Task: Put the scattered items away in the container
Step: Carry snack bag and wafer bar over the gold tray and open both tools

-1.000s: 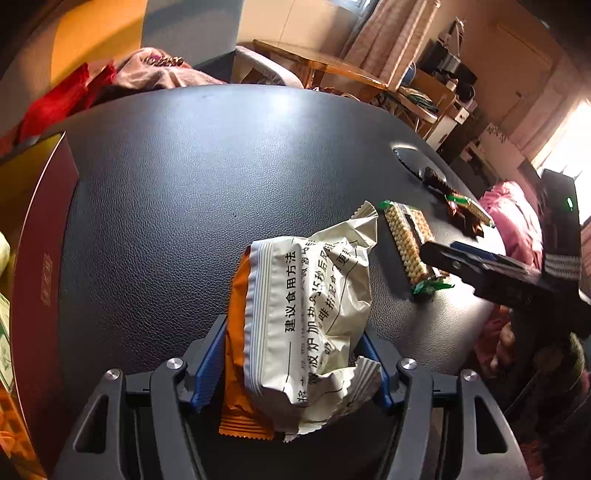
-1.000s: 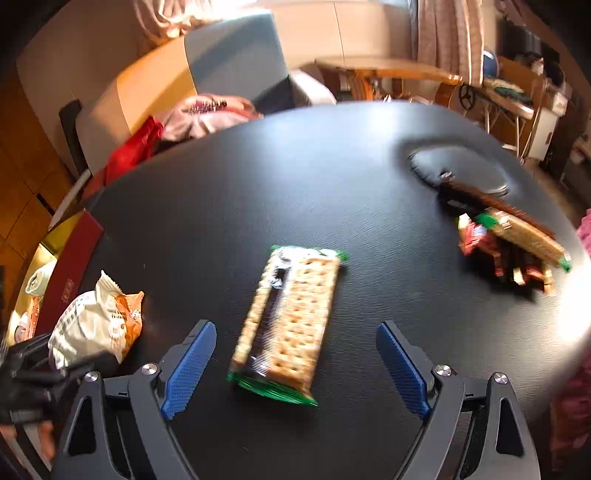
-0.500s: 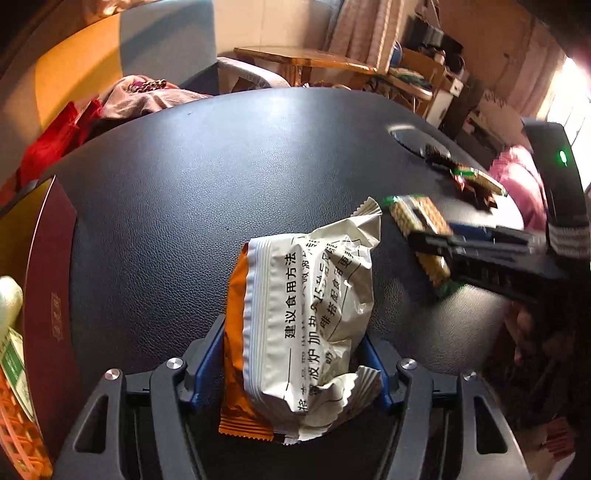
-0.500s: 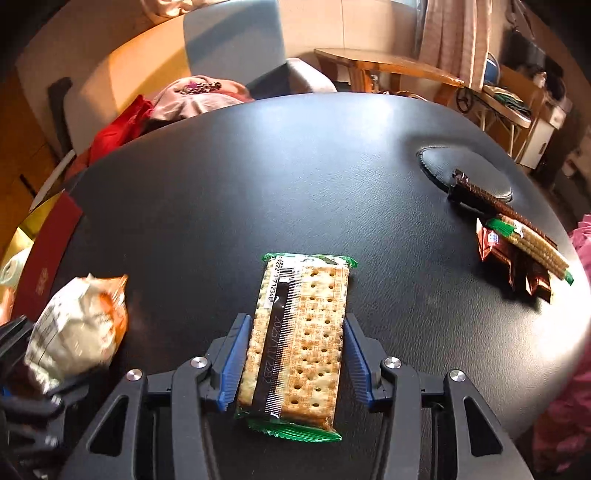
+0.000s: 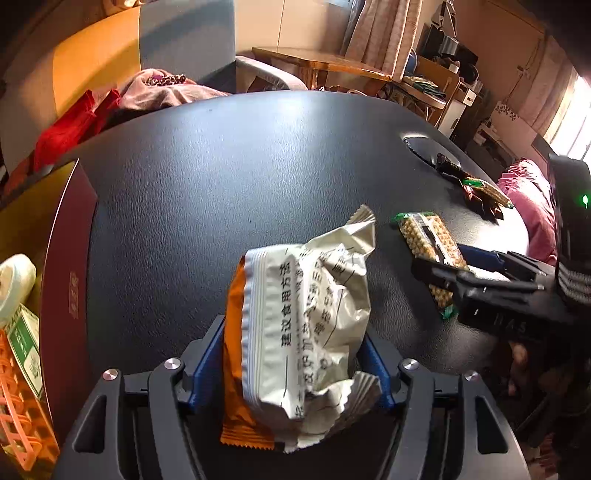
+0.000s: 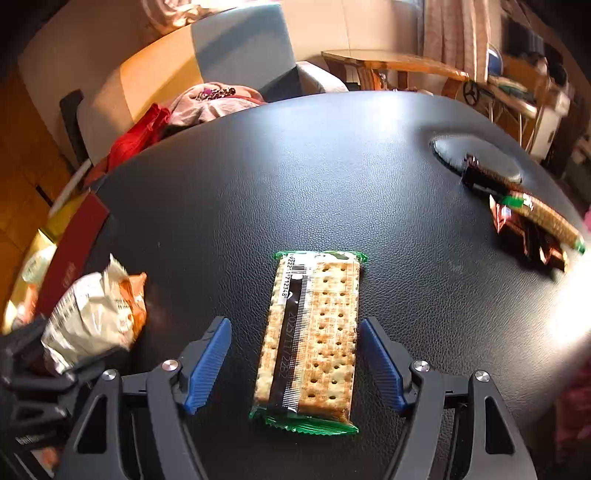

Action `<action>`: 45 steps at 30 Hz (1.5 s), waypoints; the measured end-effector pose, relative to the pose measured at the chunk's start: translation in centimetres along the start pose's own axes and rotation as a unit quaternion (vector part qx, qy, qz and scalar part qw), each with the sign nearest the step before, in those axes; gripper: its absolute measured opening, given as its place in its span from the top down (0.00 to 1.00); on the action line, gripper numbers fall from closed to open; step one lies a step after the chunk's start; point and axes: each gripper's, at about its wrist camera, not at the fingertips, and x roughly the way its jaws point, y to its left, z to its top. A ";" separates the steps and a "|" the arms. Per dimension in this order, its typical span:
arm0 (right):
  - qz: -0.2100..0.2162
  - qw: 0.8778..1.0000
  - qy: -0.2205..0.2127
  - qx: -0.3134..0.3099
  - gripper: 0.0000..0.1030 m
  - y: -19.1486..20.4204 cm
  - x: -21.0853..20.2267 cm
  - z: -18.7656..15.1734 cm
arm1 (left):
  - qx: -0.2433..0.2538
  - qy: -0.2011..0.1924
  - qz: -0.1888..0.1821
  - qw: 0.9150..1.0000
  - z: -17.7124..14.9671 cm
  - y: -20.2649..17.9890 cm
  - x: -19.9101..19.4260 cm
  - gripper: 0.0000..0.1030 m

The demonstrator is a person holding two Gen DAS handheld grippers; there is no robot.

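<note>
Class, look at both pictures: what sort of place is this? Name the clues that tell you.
Most likely a lived-in home room: a sofa heaped with clothes, curtains, a cluttered desk, and a black table scattered with snack packets.

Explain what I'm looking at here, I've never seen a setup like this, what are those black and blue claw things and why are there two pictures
Each picture comes from a camera mounted on a hand-held two-finger gripper, looking forward along its blue-padded fingers; a person holds one per hand. There is no robot arm.

In the left wrist view, the left gripper is shut on a white and orange snack packet above the black table. A dark red box, apparently the container, sits at the table's left edge.

In the right wrist view, the right gripper is open, its fingers on either side of a cracker pack lying flat on the table. It is not gripping it. More wrapped snacks lie piled at the far right.
</note>
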 end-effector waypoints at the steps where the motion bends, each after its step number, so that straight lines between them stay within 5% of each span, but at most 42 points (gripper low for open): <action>1: -0.011 1.000 0.000 -0.011 0.38 0.3 0.1 -0.1 | -0.003 -0.002 -0.003 1.000 0.0 0.1 0.0 0.35; 4: -0.027 0.999 -0.005 -0.034 0.50 0.9 0.0 -0.4 | -0.014 -0.010 -0.014 1.000 0.0 0.3 -0.1 0.36; 15: 0.022 1.000 -0.015 0.001 0.51 0.9 -1.2 -0.9 | -0.053 -0.033 -0.026 0.998 -1.3 2.2 -2.3 0.37; 24: 0.079 0.995 -0.036 -0.040 0.51 6.2 -2.9 1.0 | -0.084 -0.081 -0.015 0.993 -2.0 4.6 -7.2 0.37; 34: 0.184 0.973 -0.065 -0.120 0.51 17.2 -5.1 4.2 | -0.171 -0.141 0.060 0.973 -4.4 13.0 -13.8 0.37; 45: 0.246 0.943 -0.043 -0.221 0.51 29.3 -3.4 5.1 | -0.254 -0.142 0.141 0.946 -7.2 22.2 -16.0 0.37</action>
